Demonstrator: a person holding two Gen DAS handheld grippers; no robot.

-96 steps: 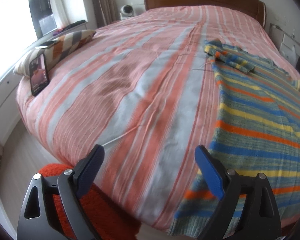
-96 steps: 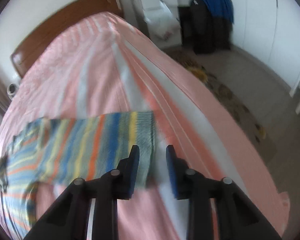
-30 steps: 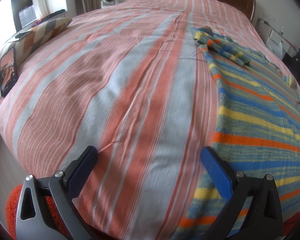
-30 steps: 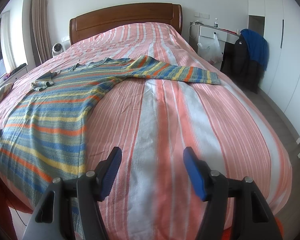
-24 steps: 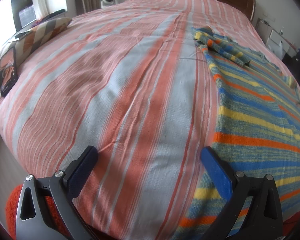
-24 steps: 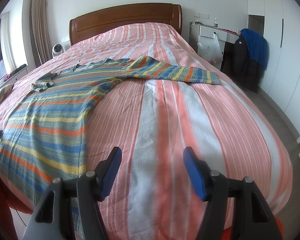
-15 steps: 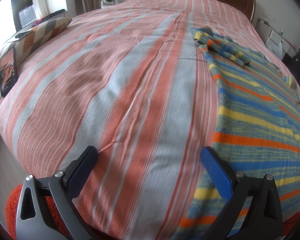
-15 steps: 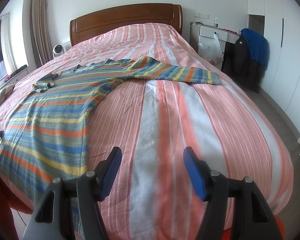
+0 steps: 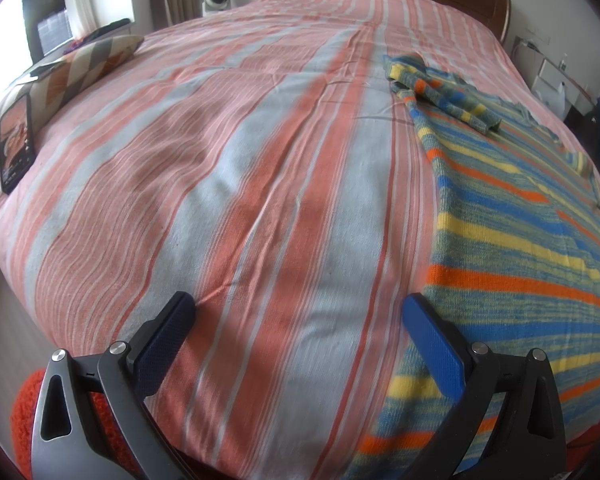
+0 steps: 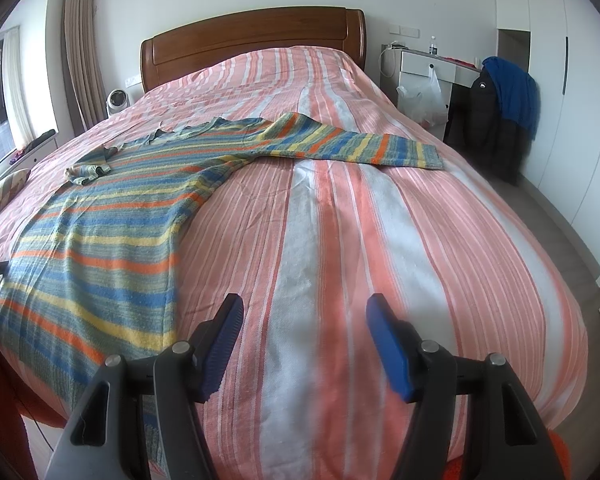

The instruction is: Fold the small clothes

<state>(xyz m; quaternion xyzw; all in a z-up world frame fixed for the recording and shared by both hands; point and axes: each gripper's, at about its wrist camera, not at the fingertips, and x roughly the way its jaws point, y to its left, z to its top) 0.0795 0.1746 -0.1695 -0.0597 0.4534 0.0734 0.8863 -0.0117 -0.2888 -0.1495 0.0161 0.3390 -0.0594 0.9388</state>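
Note:
A striped knit sweater in blue, yellow, orange and grey lies flat on the bed. One sleeve stretches out to the right; the other sleeve lies folded back over the shoulder. In the left wrist view the sweater covers the bed's right side, its hem at the near edge. My left gripper is open and empty over the bedspread, its right finger beside the hem. My right gripper is open and empty over bare bedspread, right of the sweater.
A phone leans on a patterned cushion at the bed's left edge. A wooden headboard, a bedside table and a chair with dark and blue clothes stand at the far right. Orange rug below.
About three seconds ago my right gripper was nearly shut by the sleeve cuff; now it is open, back at the bed's foot. Over the last second, almost nothing has moved.

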